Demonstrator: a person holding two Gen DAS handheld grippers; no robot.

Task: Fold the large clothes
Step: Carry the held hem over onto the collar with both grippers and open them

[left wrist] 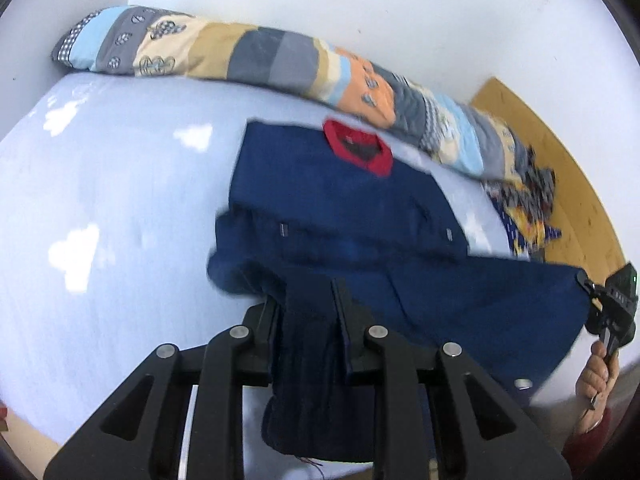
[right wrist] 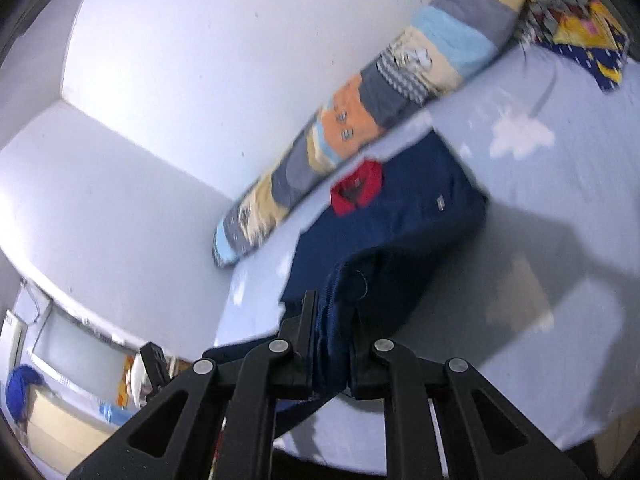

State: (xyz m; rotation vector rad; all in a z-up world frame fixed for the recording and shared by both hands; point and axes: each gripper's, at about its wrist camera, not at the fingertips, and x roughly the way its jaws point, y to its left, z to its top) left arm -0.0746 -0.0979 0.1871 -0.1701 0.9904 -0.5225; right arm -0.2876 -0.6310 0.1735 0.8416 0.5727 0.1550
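A pale blue bed [left wrist: 100, 200] carries a navy garment [left wrist: 340, 208] and patchwork quilt [left wrist: 248, 56].

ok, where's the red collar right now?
The red collar lies at the far end of the navy garment on the bed, just beside the patchwork quilt roll.

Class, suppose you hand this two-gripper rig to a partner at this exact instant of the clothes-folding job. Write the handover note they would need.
Left gripper: shut on the navy garment, pinching a bunched bottom edge.
Right gripper: shut on the same garment's other bottom corner.
The garment lies on the pale blue bed, red collar toward the patchwork bolster by the wall; its lower part is lifted off the sheet between both grippers.
Done: sides look folded in.
Left: probably carry the held edge toward the collar, lay it flat, release.
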